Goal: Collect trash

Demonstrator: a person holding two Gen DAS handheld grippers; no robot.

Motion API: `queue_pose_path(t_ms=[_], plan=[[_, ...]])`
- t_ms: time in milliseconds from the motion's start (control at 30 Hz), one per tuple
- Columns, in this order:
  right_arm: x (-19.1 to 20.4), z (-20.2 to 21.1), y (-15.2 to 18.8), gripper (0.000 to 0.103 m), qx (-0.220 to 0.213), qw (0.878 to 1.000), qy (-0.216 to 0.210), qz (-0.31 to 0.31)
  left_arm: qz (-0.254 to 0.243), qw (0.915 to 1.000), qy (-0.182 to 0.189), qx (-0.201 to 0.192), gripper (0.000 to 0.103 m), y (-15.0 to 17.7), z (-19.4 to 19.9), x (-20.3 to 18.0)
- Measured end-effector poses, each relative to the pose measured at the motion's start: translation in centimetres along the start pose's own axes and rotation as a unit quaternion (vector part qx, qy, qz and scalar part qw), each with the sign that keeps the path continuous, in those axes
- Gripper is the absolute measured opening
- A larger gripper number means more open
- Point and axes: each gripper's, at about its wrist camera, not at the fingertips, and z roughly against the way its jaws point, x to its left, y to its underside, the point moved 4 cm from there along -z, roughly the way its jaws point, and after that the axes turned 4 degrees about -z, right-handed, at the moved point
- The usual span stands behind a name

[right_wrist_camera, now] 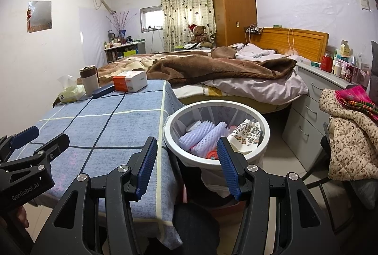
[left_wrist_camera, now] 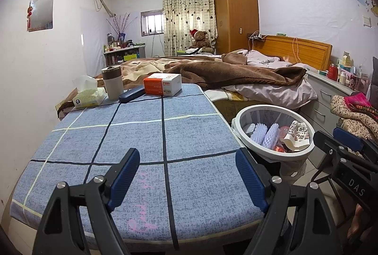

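Trash bin (left_wrist_camera: 271, 153): in the left wrist view we see it on the floor just right of the counter (left_wrist_camera: 132, 160), w/ white foam fruit nets (left_wrist_camera: 264, 134), a crumpled patterned paper cup (left_wrist_camera: 297, 137) and red bits inside. Our left hand-held gripper (left_wrist_camera: 187, 179) hangs over the counter's near part, jaws wide apart, nothing between. At the counter's far end: tissue pack (left_wrist_camera: 88, 96), tumbler (left_wrist_camera: 112, 82), dark case (left_wrist_camera: 131, 94), orange-white box (left_wrist_camera: 162, 84). The right hand-held gripper (left_wrist_camera: 340, 144) shows at the edge, right of the bin; from here we can't tell its jaw state.

Right wrist view: the right hand-held gripper (right_wrist_camera: 187, 160) sits over the gap between counter (right_wrist_camera: 106, 127) and bin (right_wrist_camera: 236, 160), jaws apart, empty. Foam nets (right_wrist_camera: 205, 137) and paper cup (right_wrist_camera: 245, 137) lie in the bin. The left hand-held gripper (right_wrist_camera: 42, 137) is over the counter's left side.
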Motion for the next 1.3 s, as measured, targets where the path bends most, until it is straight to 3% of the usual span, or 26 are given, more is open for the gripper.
queue_pose_path(t_ms=[1300], plan=[[0.14, 0.28, -0.01, 0.054, -0.002, 1.0, -0.001, 0.002, 0.001, 1.0, 0.001, 0.001, 0.085, -0.08, 0.21, 0.01]])
